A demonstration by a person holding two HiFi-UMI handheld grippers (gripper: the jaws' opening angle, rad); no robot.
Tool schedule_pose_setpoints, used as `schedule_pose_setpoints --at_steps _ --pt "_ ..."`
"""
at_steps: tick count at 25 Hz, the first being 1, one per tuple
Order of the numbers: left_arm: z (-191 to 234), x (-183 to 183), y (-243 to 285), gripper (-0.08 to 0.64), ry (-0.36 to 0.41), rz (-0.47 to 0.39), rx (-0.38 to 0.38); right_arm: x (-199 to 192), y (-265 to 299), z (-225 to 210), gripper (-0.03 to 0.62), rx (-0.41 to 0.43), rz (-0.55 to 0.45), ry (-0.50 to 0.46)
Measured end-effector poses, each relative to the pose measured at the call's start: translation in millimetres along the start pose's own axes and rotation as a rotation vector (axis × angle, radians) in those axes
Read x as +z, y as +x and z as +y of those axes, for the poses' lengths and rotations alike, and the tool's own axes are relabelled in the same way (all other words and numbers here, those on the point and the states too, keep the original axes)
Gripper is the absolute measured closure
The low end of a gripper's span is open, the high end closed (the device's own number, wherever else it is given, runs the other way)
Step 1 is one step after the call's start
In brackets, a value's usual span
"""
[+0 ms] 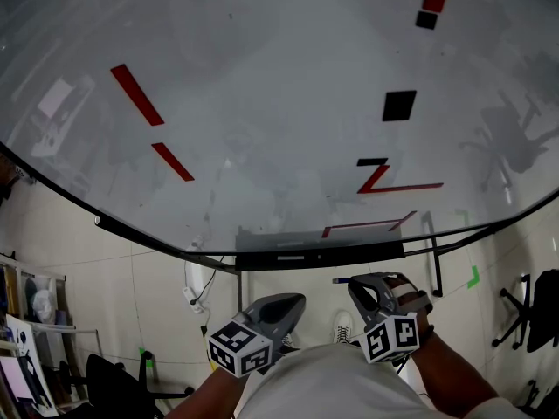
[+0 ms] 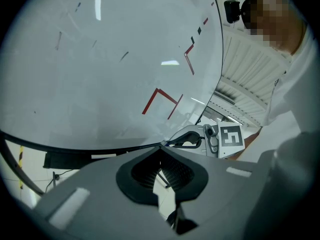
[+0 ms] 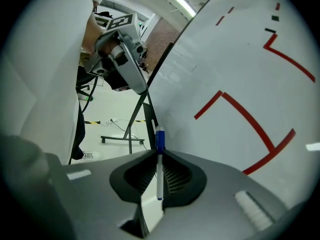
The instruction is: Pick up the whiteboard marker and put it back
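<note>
The whiteboard (image 1: 262, 103) fills the upper view, marked with red lines and black squares, and a dark ledge (image 1: 319, 257) runs along its bottom edge. Both tools hang just below that bottom edge. The left gripper (image 2: 161, 151) has its jaws brought together at the tips with nothing between them, so it is idle here. The right gripper (image 3: 159, 156) is clamped on the whiteboard marker (image 3: 159, 171), a white barrel with a blue cap that pokes out past the jaw tips and points up toward the board. By my reading the pick-up is done and the marker is off its resting place. Setting it back down is all that's left, and the ledge looks the likely spot.
</note>
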State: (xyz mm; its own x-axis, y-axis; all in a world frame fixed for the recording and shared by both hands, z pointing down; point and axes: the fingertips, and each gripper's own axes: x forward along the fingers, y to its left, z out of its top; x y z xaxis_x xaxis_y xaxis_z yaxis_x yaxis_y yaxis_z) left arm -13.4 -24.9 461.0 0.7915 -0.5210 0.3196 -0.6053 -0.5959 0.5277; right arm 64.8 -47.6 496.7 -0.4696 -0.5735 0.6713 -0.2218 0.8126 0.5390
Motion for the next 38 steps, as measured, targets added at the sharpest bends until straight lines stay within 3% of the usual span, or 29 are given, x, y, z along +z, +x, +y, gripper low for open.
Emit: schedule_pose_setpoints --at_steps 11,38 --pt "8 4 -4 0.543 -0.01 -0.021 0.014 -14 25 1 0.557 0.002 0.072 -0.122" --pt "8 -2 -12 0.543 -0.015 -0.023 0.014 -44 64 -2 0.557 0.002 0.201 -0.199"
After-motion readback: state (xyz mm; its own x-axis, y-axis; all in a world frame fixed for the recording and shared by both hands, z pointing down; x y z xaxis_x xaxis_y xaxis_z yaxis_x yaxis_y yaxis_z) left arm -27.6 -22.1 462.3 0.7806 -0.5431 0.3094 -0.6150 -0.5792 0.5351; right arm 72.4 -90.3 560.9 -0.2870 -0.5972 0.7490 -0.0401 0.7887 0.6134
